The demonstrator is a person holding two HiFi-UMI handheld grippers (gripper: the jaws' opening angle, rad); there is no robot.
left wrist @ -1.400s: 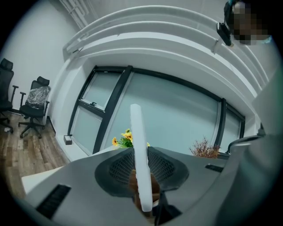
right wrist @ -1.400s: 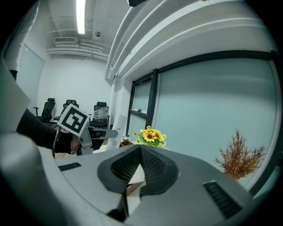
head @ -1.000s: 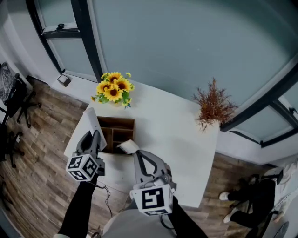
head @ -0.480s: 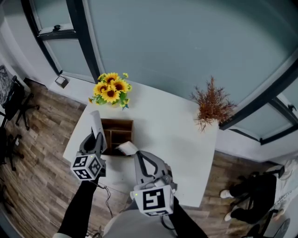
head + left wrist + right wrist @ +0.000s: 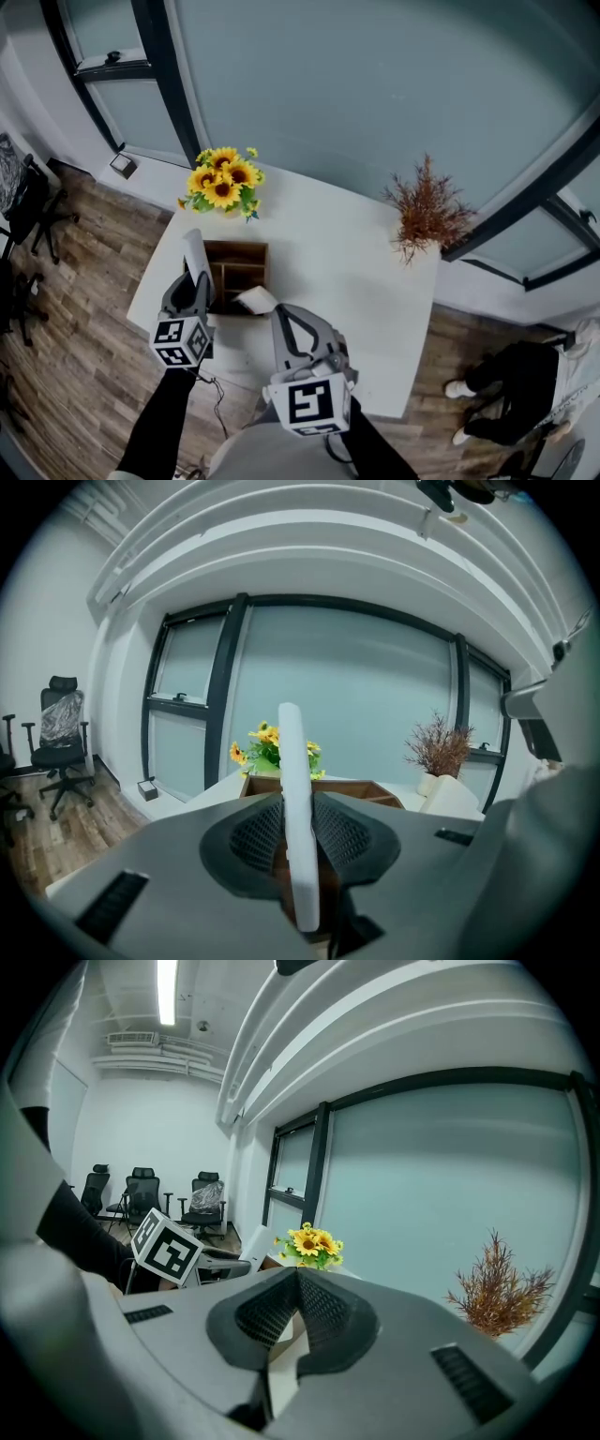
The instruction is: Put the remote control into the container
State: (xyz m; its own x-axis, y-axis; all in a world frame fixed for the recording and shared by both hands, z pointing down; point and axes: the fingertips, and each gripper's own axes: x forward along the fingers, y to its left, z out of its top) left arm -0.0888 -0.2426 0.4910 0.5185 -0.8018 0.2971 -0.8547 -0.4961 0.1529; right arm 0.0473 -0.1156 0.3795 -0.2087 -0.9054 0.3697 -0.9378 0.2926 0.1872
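While the left claw (image 5: 194,281) is clamped on the white remote control (image 5: 194,251), the remote stands on edge between the two ribbed pads. Its long body rises upright well past the claw's tips. In the left gripper view the pads (image 5: 258,834) press against both flat sides of the remote (image 5: 292,799), whose lower end sits deep in the jaws.

From the head view the remote is at the left rim of the wooden container (image 5: 246,251). Whether it hangs over the rim or just beside it cannot be told. The container's open compartments lie straight ahead of the claw, with brown wood (image 5: 366,789) showing just behind the remote.

The right claw (image 5: 281,314) is over the near part of the white table (image 5: 356,281), its jaws together with nothing gripped (image 5: 298,1279). A small white object (image 5: 255,300) lies at the container's near right corner. Sunflowers (image 5: 223,180) stand beyond the container.
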